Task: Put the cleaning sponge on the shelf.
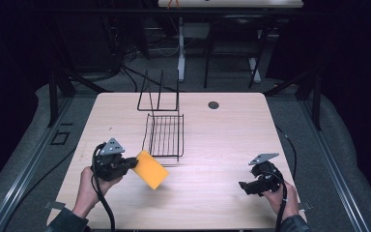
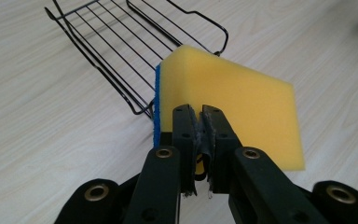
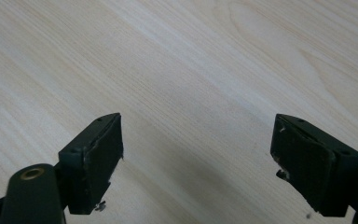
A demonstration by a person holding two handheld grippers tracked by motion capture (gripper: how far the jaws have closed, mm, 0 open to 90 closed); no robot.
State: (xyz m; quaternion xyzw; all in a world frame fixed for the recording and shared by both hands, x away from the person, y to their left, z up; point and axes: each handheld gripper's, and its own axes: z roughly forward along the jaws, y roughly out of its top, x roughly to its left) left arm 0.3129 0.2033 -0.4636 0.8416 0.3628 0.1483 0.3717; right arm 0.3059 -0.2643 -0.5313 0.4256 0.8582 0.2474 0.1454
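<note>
A yellow sponge (image 1: 151,169) with a blue underside is pinched by its near edge in my left gripper (image 1: 134,163), which is shut on it and holds it tilted above the table. In the left gripper view the sponge (image 2: 242,102) hangs just in front of a black wire rack (image 2: 121,51). The rack (image 1: 164,135) lies on the table (image 1: 222,145) right behind the sponge, with a second upright wire frame (image 1: 158,94) farther back. My right gripper (image 1: 244,186) is at the front right, low over the bare wood; its jaws stand wide open (image 3: 198,156) with nothing between them.
A small dark round hole (image 1: 213,105) marks the table's far right part. Black cables trail from both grippers over the front edge. Dark floor, table legs and another desk lie beyond the far edge.
</note>
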